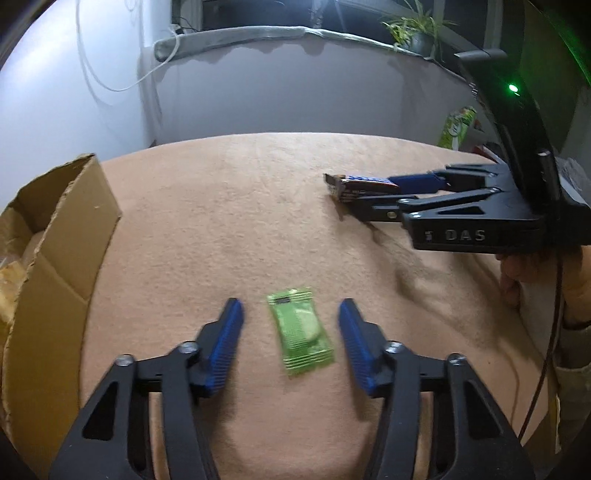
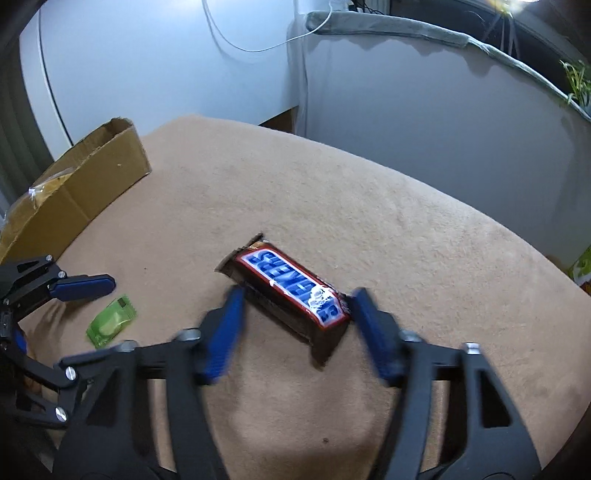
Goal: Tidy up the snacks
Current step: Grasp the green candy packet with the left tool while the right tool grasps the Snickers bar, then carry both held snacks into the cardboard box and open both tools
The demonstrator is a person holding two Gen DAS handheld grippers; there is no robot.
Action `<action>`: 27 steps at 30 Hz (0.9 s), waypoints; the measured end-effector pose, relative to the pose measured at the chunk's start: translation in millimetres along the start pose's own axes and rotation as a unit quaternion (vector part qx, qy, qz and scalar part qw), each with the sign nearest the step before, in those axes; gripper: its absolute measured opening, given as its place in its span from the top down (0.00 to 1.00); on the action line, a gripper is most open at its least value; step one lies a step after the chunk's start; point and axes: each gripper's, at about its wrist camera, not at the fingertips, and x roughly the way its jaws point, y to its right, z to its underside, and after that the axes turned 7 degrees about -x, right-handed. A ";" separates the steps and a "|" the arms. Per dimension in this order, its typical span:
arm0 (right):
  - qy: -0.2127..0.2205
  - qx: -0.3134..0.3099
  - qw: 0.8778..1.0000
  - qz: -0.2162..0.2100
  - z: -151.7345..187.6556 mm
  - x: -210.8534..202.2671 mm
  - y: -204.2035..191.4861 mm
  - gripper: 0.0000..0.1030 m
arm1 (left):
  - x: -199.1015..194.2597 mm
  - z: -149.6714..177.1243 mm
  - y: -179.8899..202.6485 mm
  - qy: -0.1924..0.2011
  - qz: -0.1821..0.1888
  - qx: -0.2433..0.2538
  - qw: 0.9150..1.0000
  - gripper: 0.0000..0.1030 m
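A small green snack packet (image 1: 301, 330) lies flat on the tan cloth. My left gripper (image 1: 291, 306) is open, with one finger on each side of the packet and not touching it. A brown Snickers bar (image 2: 290, 286) lies on the cloth further right. My right gripper (image 2: 297, 297) is open around the bar's near end. In the left wrist view the right gripper (image 1: 364, 192) reaches in from the right, with the bar (image 1: 360, 186) between its fingers. The green packet (image 2: 110, 325) and the left gripper (image 2: 83, 295) show at the left of the right wrist view.
An open cardboard box (image 1: 48, 258) stands at the table's left edge, also in the right wrist view (image 2: 81, 184), with something pale inside. A green carton (image 1: 456, 127) and a potted plant (image 1: 415, 31) are far right. White walls stand behind the table.
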 end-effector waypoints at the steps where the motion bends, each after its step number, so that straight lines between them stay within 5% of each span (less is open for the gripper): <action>1: 0.002 0.002 1.000 -0.004 0.9 -0.8 0.9 0.51 | -1.1 0.6 -1.1 0.002 0.000 -0.003 1.000 0.57; 3: 0.005 0.006 1.000 -0.009 2.3 -1.6 3.0 0.53 | -3.0 1.6 -2.9 0.005 -0.002 -0.007 1.000 0.63; 5: 0.008 0.011 1.000 -0.015 3.8 -2.6 6.0 0.56 | -5.4 2.6 -2.9 0.009 -0.001 -0.009 1.000 0.80; 10: 0.019 0.024 0.999 -0.020 6.4 -6.4 13.4 0.64 | -4.5 4.6 -5.2 0.011 -0.001 -0.008 1.000 0.80; 20: 0.034 0.034 0.999 -0.008 5.8 -15.9 15.1 0.66 | -5.3 -0.4 -1.8 0.014 0.009 0.000 1.000 0.81; 27: 0.040 0.062 0.997 0.000 36.6 -47.9 7.0 0.66 | -22.4 2.8 15.4 0.023 0.036 0.009 0.999 0.81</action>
